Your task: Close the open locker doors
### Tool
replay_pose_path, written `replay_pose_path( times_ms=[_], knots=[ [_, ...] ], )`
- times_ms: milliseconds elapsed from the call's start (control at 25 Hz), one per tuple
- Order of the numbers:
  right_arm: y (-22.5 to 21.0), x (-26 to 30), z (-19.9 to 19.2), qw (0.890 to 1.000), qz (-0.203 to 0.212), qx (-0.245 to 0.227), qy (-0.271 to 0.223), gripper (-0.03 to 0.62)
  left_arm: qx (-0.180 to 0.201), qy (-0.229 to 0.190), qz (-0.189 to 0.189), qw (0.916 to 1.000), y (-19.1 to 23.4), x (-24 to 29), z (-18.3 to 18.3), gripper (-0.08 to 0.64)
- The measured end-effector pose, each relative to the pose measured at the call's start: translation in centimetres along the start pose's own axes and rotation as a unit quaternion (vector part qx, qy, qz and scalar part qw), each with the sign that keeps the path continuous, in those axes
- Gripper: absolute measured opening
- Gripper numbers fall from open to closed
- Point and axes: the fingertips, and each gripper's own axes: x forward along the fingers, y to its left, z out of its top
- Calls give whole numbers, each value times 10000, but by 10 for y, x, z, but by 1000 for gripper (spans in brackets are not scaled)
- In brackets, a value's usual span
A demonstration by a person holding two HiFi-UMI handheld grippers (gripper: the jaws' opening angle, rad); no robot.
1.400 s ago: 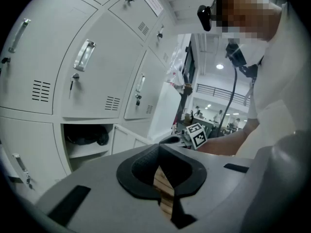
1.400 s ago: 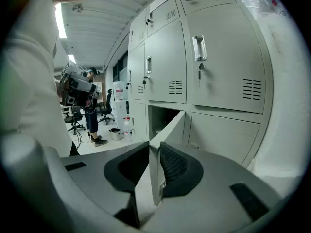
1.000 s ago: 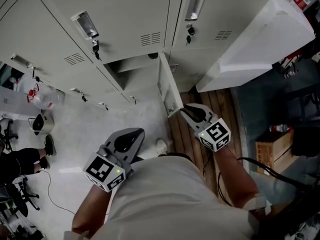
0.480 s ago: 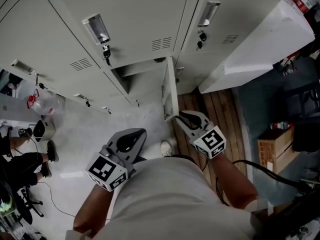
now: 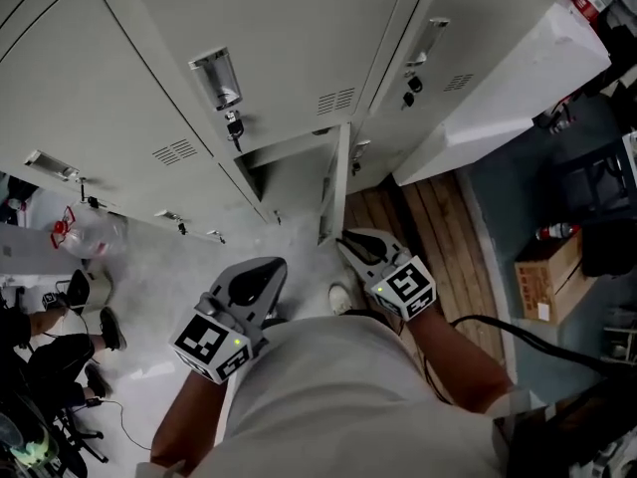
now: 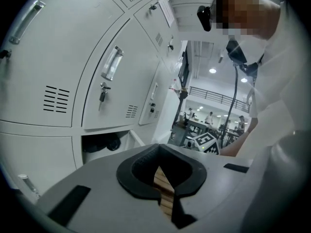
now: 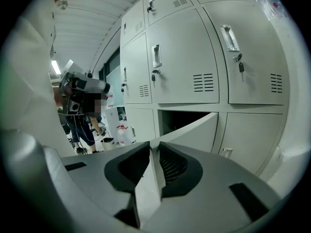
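Observation:
One lower locker door stands open, edge-on to the head view, beside its dark compartment. My right gripper is at the door's free edge. In the right gripper view the thin door panel runs between the two pads of the right gripper. Its jaws have just closed a little and press on that edge. My left gripper hangs lower left of the door, apart from it. The left gripper is shut on nothing, and the open compartment lies ahead of it to the left.
Closed grey lockers fill the top of the head view. A large white panel juts out at upper right over a strip of wooden floor. A cardboard box sits at right. A seated person and a plastic bag are at left.
Both grippers have moved closer to the lockers. The door's free edge has swung a little left towards its compartment, with the right gripper staying on it.

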Motion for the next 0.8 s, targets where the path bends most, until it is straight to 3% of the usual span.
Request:
replay_pose_path(
  times_ms=[800],
  knots=[
    [30, 81, 36, 9980, -630, 77, 4, 58, 103, -137, -134, 9998, 68, -82, -3, 11]
  ],
)
